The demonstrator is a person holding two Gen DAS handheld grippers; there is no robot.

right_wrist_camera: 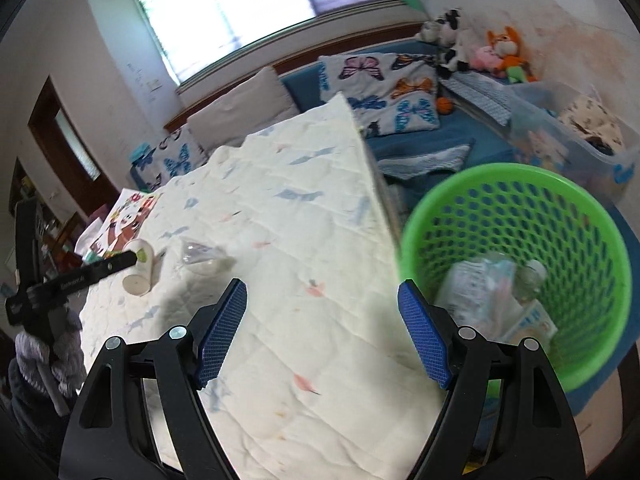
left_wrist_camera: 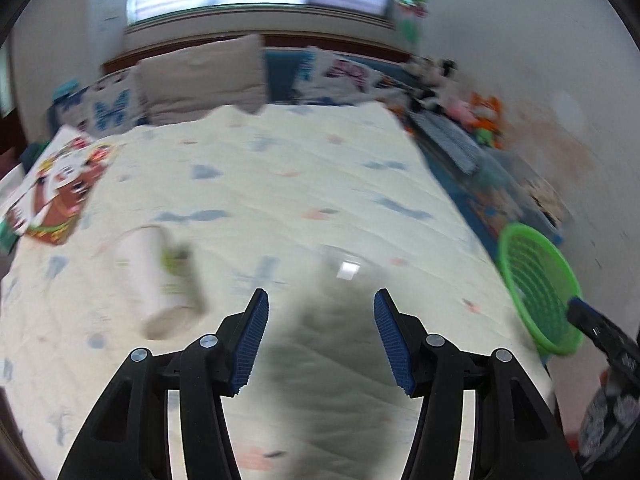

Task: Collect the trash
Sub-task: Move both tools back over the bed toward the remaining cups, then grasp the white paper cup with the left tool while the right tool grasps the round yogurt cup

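Left wrist view, blurred. The left gripper (left_wrist_camera: 321, 300) stands half wide with nothing between its blue pads (left_wrist_camera: 252, 340); only the cream quilt (left_wrist_camera: 280, 184) and the gripper's own shadow show in the gap.

A white paper cup (left_wrist_camera: 160, 280) lies on its side on the quilt, ahead and left of the left finger, near but apart from it. A clear plastic cup (left_wrist_camera: 344, 268) lies just ahead of the gap, slightly toward the right finger, not touched; its outline is too smeared to give its pose.

The green basket (left_wrist_camera: 536, 288) sits off the bed's right edge, well right of the left gripper. A picture book (left_wrist_camera: 60, 184) lies at the quilt's far left edge.

Right wrist view, sharper. The right gripper (right_wrist_camera: 322, 290) is wide and empty, over the quilt's near corner. The basket is just right of its right finger and already holds crumpled wrappers (right_wrist_camera: 480, 292) and a clear bottle (right_wrist_camera: 528, 276).

The paper cup and clear cup lie far left of the right gripper, well apart from it. The left gripper's finger reaches in from the left, its tip overlapping the paper cup; contact cannot be told.

Soft toys (right_wrist_camera: 480, 48) sit along the far wall, a clear storage bin (right_wrist_camera: 560, 120) beyond the basket.
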